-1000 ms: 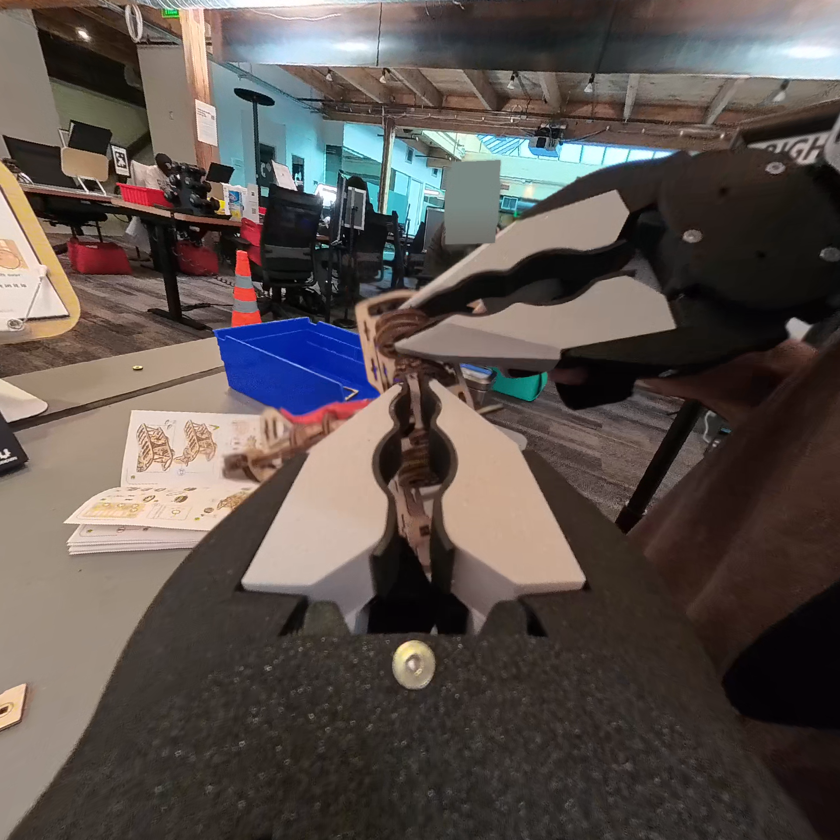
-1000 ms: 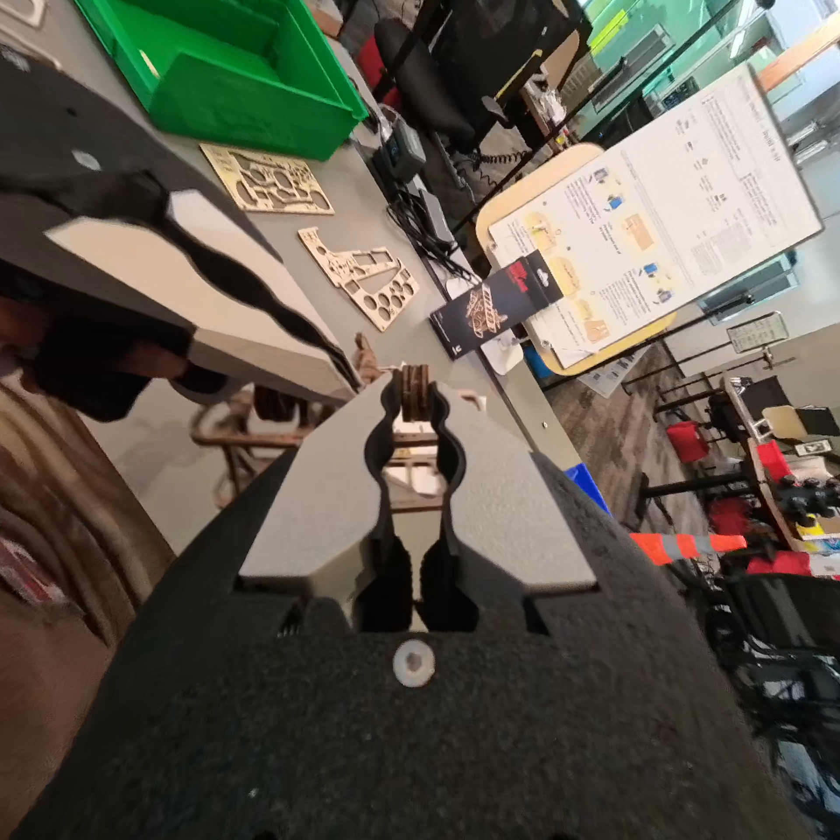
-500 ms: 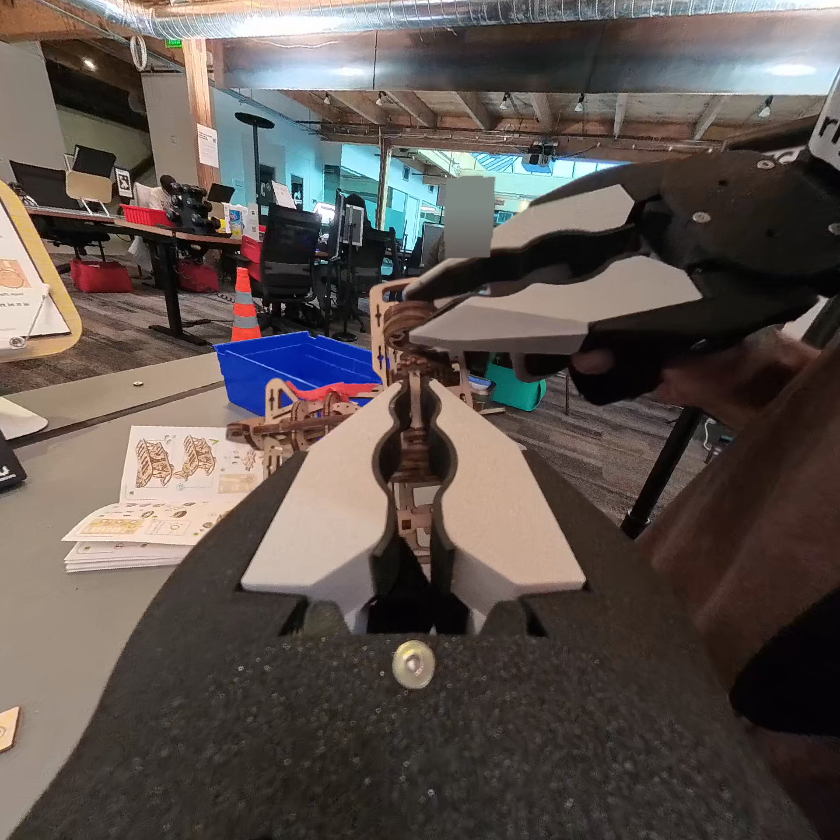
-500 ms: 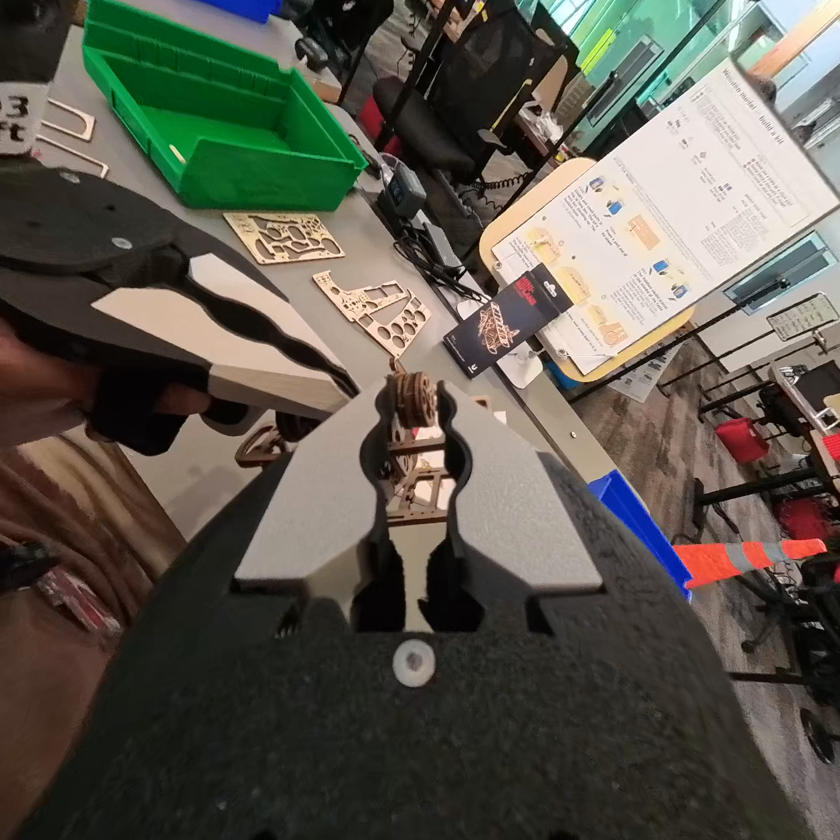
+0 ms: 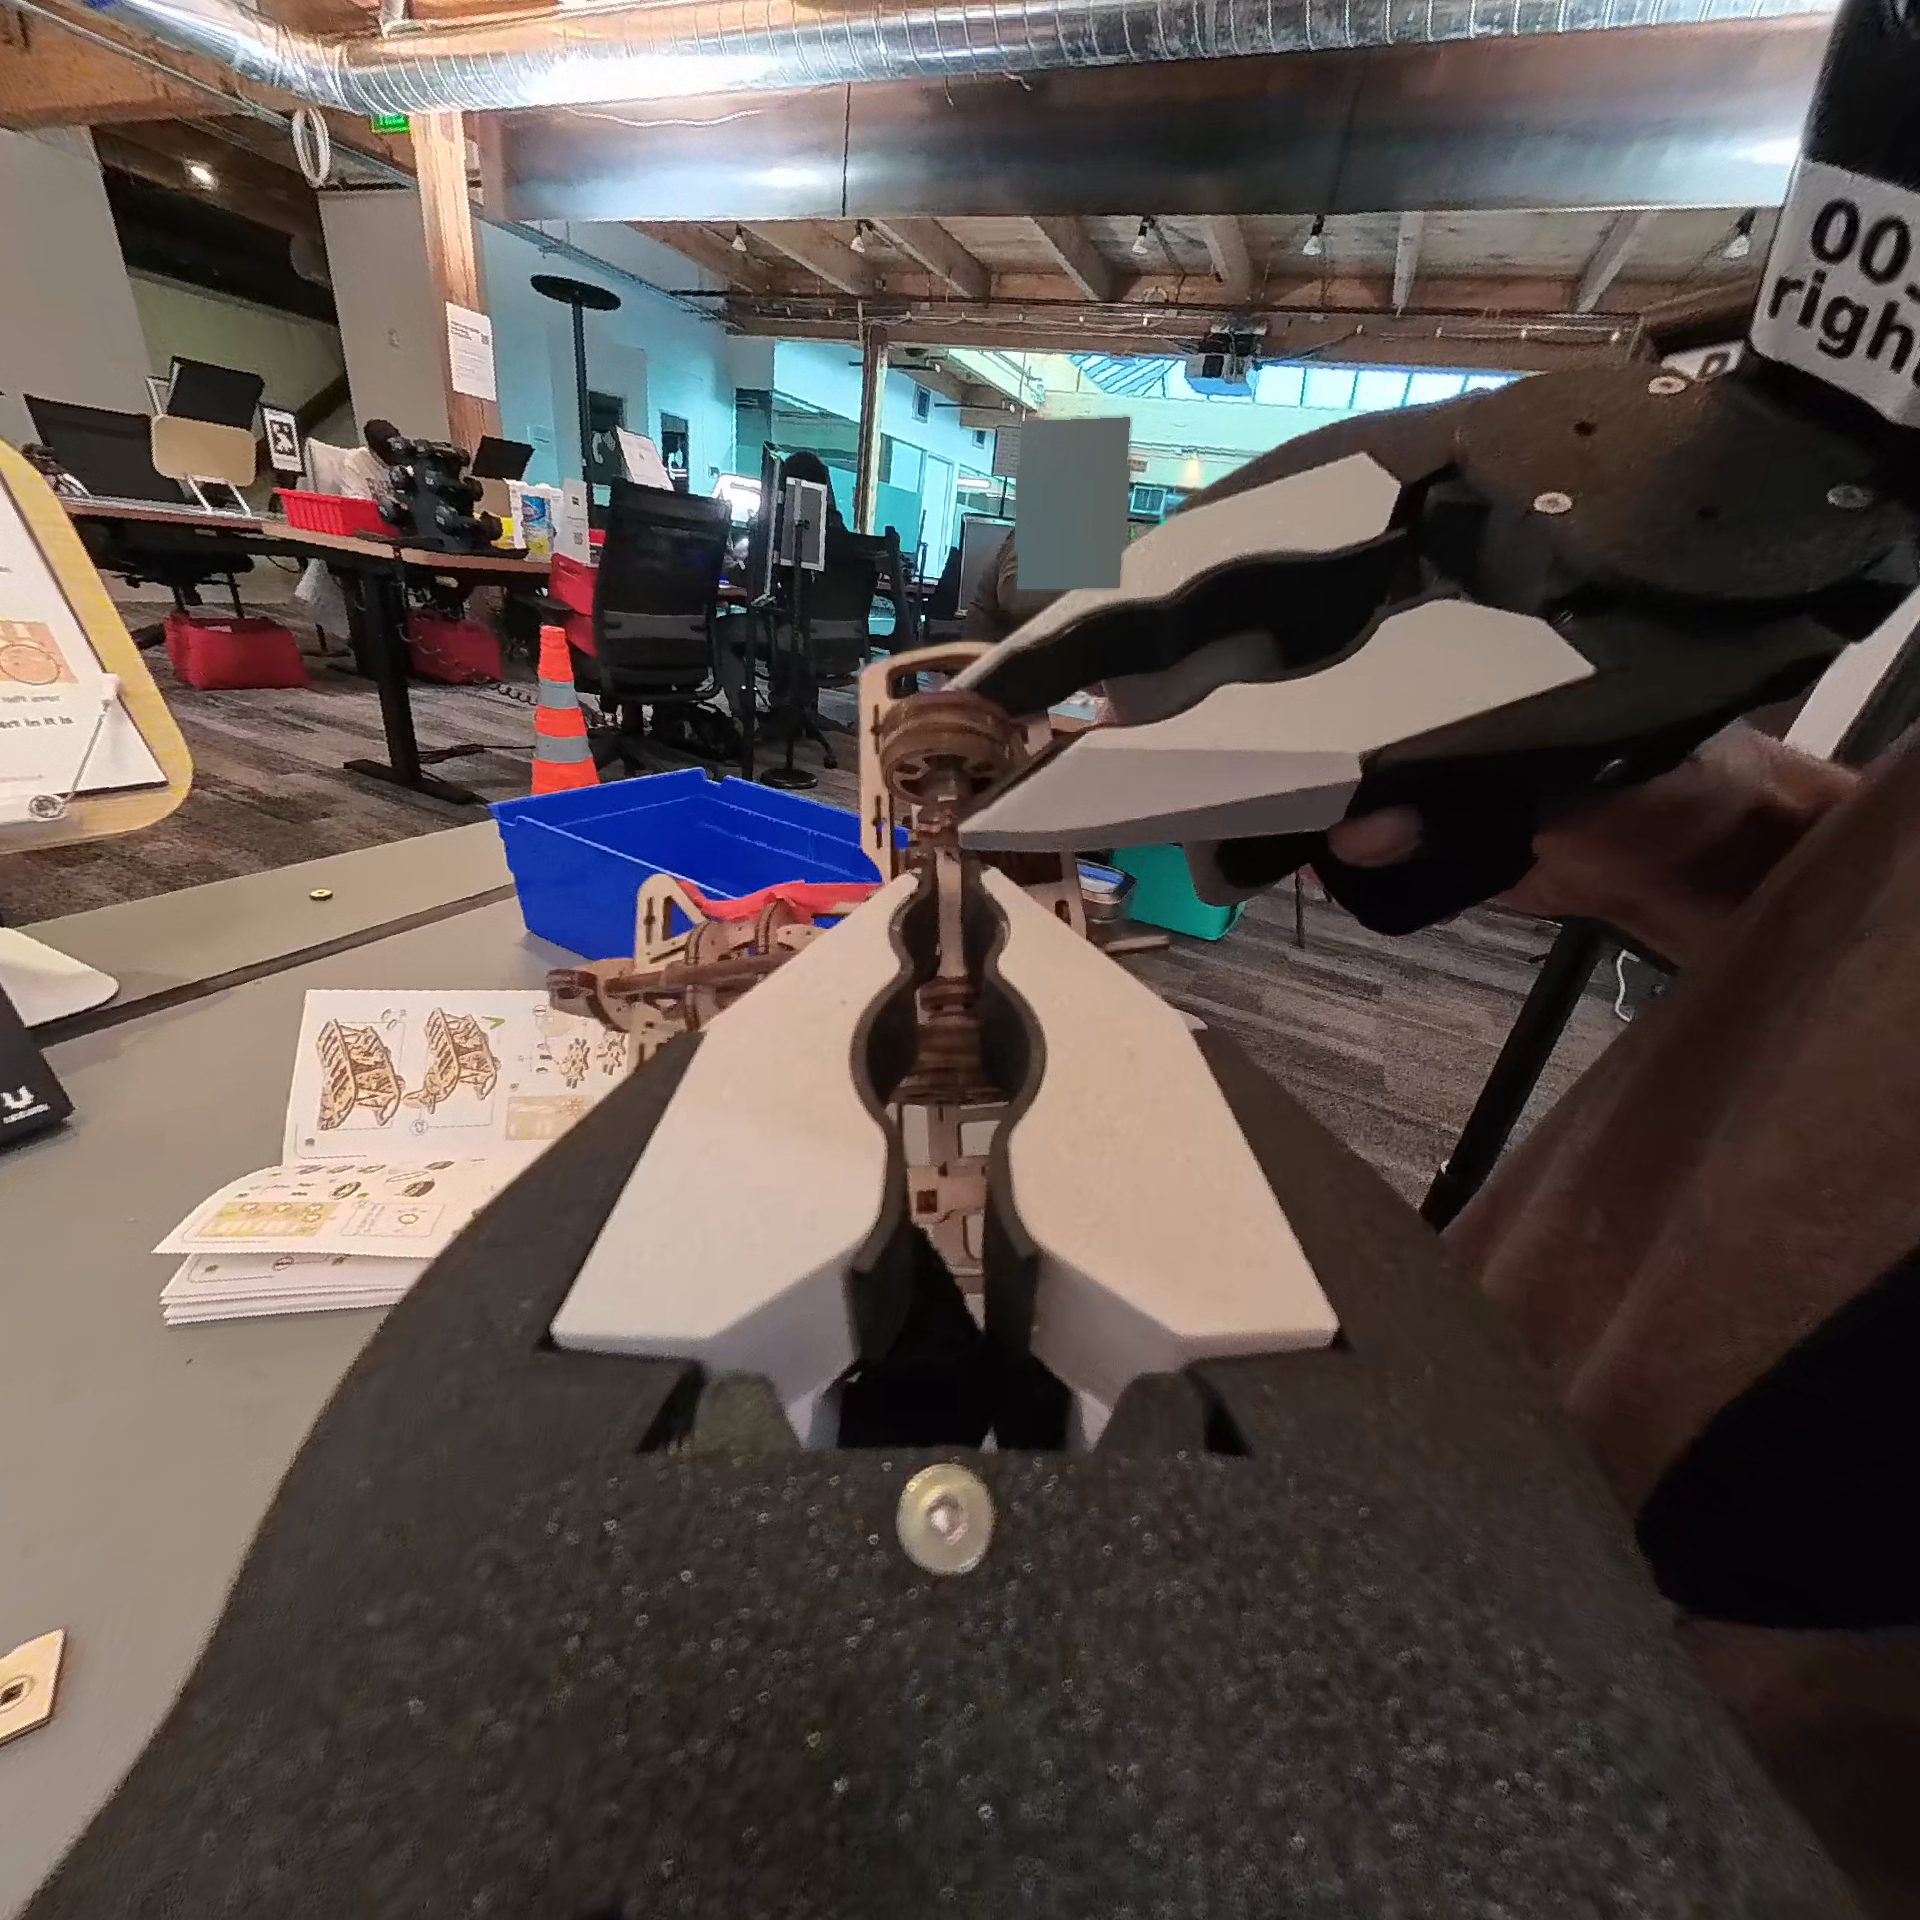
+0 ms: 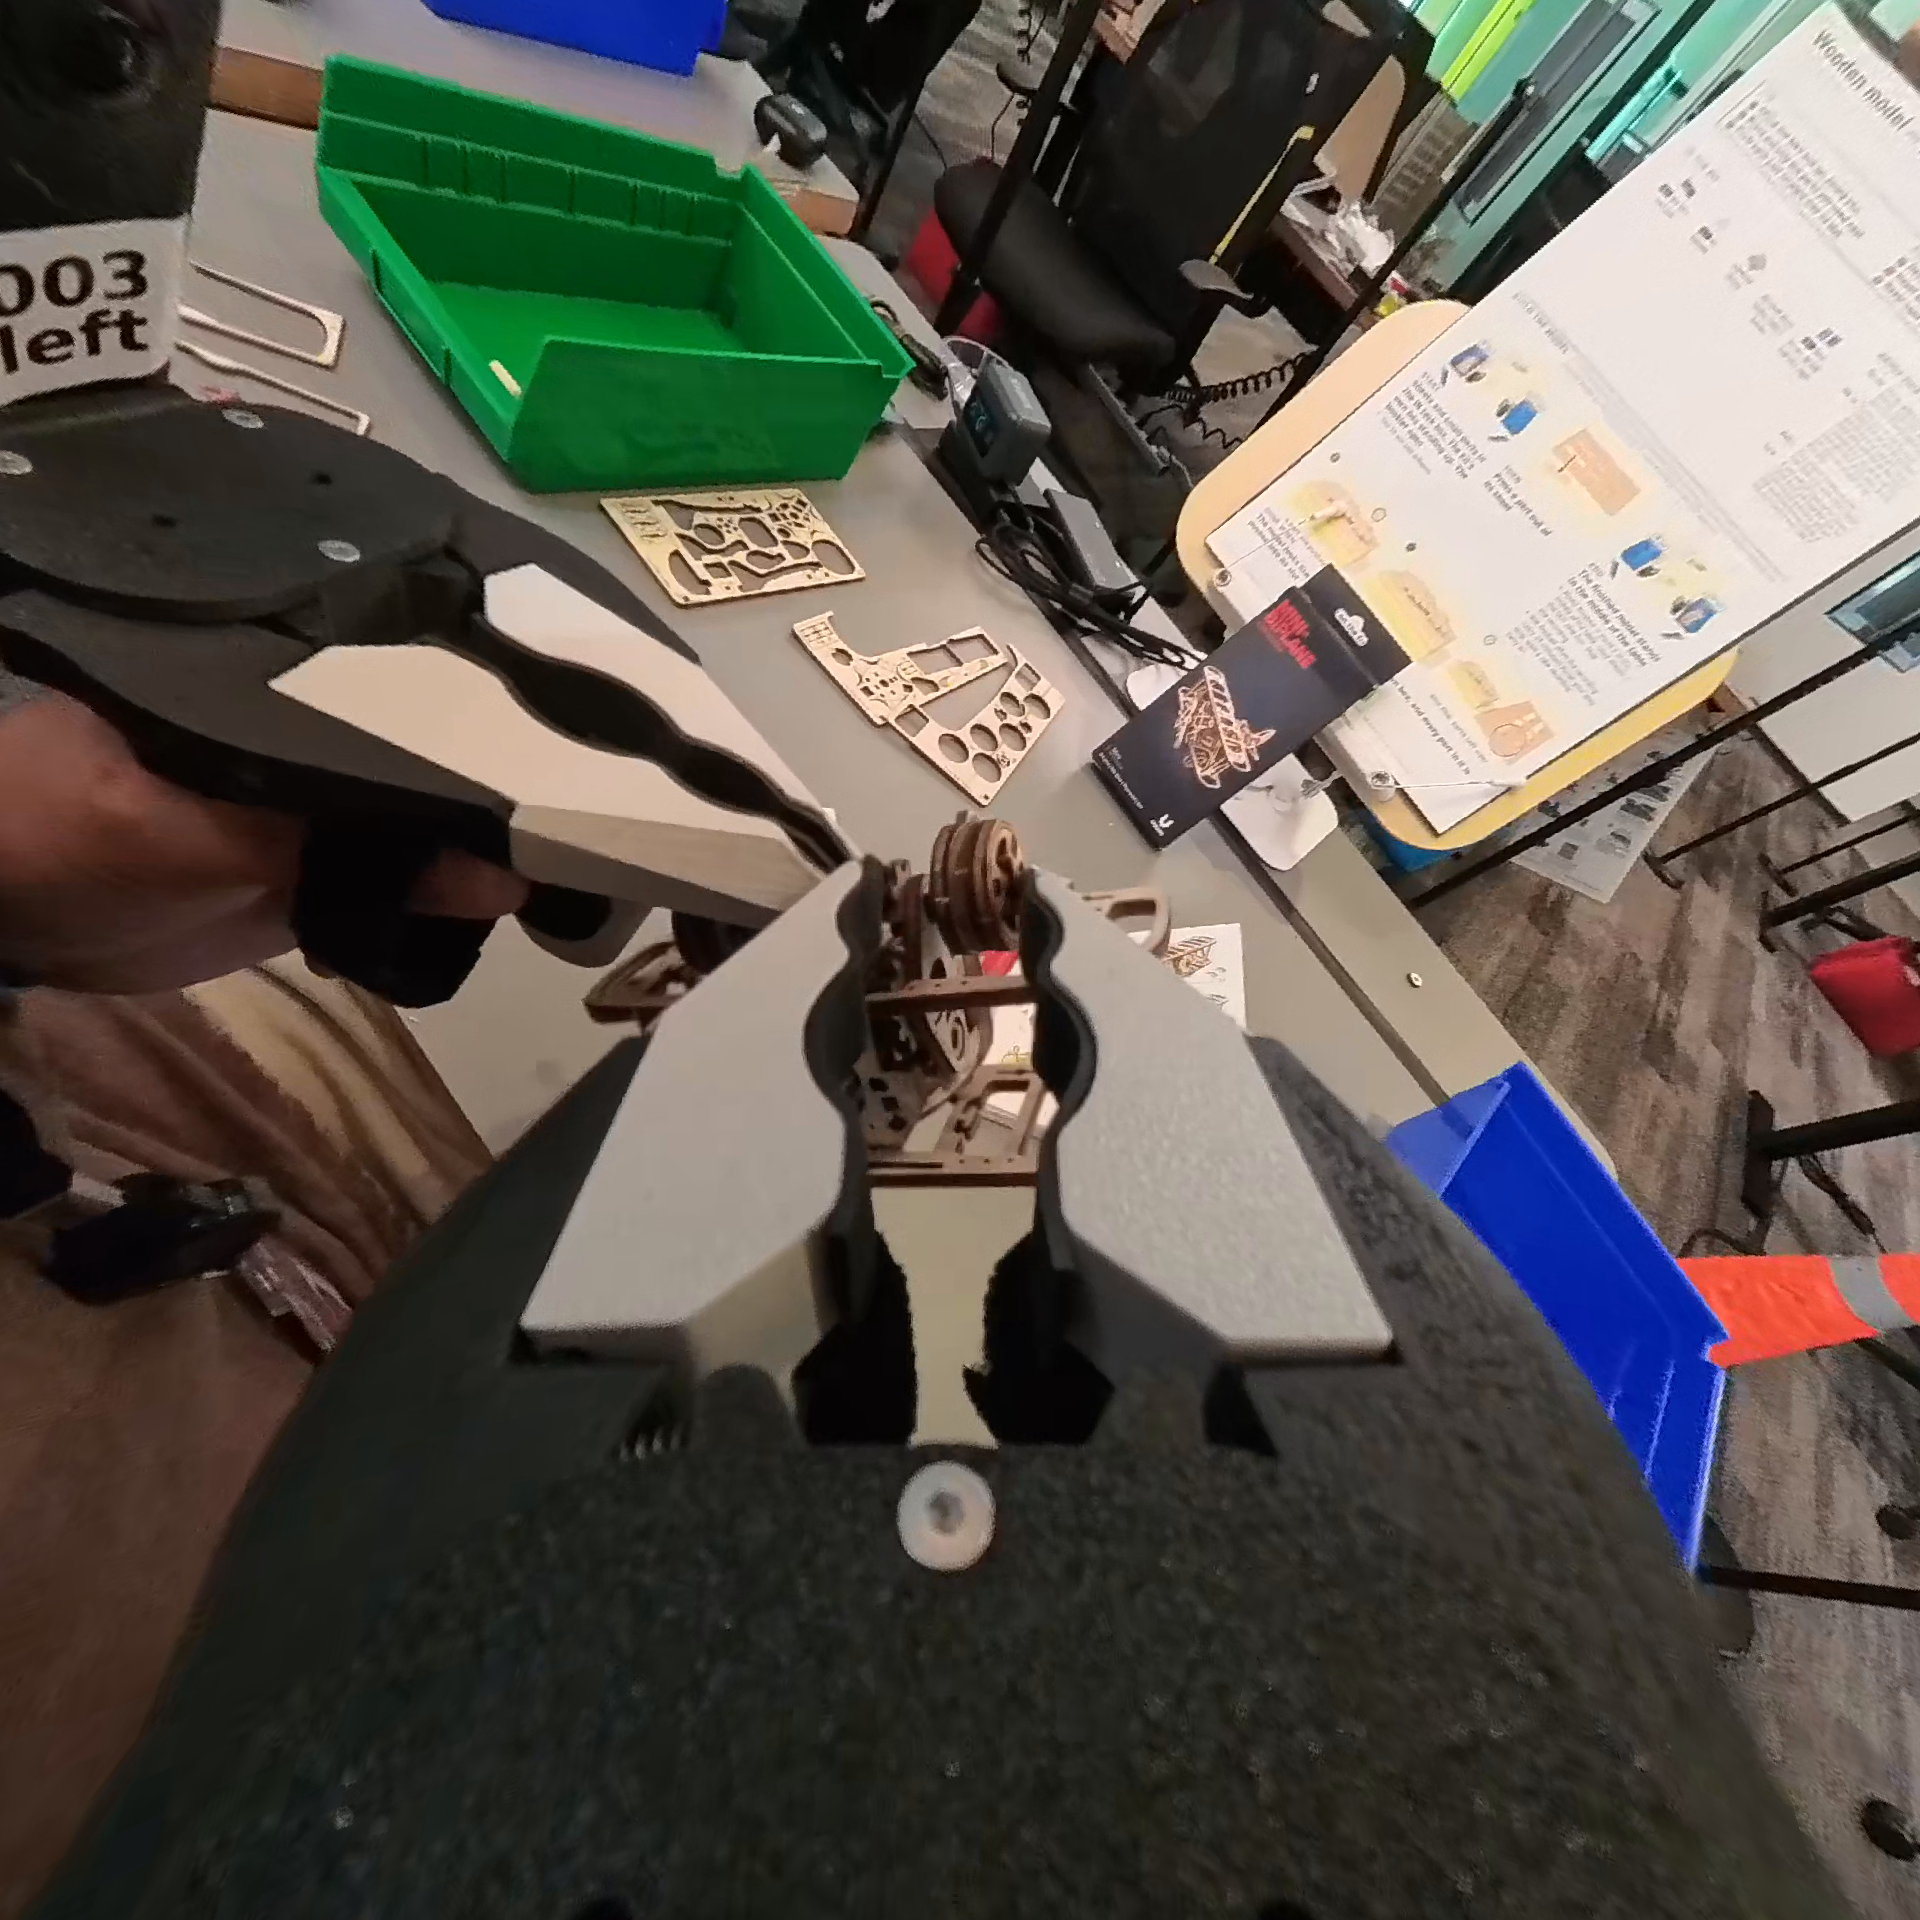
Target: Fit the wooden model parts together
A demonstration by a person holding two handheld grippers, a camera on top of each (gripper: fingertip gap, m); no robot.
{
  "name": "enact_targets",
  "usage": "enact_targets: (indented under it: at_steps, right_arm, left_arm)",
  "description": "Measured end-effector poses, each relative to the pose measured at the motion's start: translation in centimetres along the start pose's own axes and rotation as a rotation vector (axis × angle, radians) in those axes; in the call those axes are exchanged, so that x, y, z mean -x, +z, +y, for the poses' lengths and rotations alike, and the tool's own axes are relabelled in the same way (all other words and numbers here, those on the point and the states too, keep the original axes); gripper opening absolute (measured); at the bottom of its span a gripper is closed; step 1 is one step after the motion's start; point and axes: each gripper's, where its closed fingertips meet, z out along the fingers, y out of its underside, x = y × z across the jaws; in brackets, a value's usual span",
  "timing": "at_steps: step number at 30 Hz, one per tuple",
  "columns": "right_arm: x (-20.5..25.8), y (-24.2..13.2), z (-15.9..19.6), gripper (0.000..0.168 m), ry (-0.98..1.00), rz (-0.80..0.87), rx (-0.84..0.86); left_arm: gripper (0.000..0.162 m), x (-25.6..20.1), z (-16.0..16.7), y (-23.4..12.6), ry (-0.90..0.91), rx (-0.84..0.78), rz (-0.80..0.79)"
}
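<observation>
The left gripper (image 5: pixel 948 883) holds the wooden model (image 5: pixel 940 1049) clear of the grey tabletop (image 5: pixel 135 1382). Its fingers (image 5: pixel 1122 1122) are narrow and clamped on a thin upright plate of the model, which runs down the slot between them. Part of the model's frame projects to the left of the fingers, above the instruction booklet (image 5: pixel 353 1132).

The right gripper (image 6: pixel 945 883) approaches from the right in the left wrist view, angled slightly downward. Its fingers (image 6: pixel 1174 1122) are partly spread and bracket a small wooden wheel (image 6: pixel 977 857) at the top of the model. In the left wrist view the wheel (image 5: pixel 940 740) lies at the fingertips; firm contact on both sides cannot be confirmed.

On the tabletop beyond the model lie two punched wooden part sheets (image 6: pixel 935 707), a green bin (image 6: pixel 603 301) and a blue bin (image 5: pixel 686 852).
</observation>
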Motion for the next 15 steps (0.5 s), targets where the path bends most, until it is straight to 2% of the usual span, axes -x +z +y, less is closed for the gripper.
enact_targets:
  at_steps: [15]
  right_arm:
    - [0.2,0.03,0.8,0.025,-0.123,0.079,0.051]
  left_arm:
    - [0.0,-0.12,0.5,0.13,-0.019,0.04,-0.011]
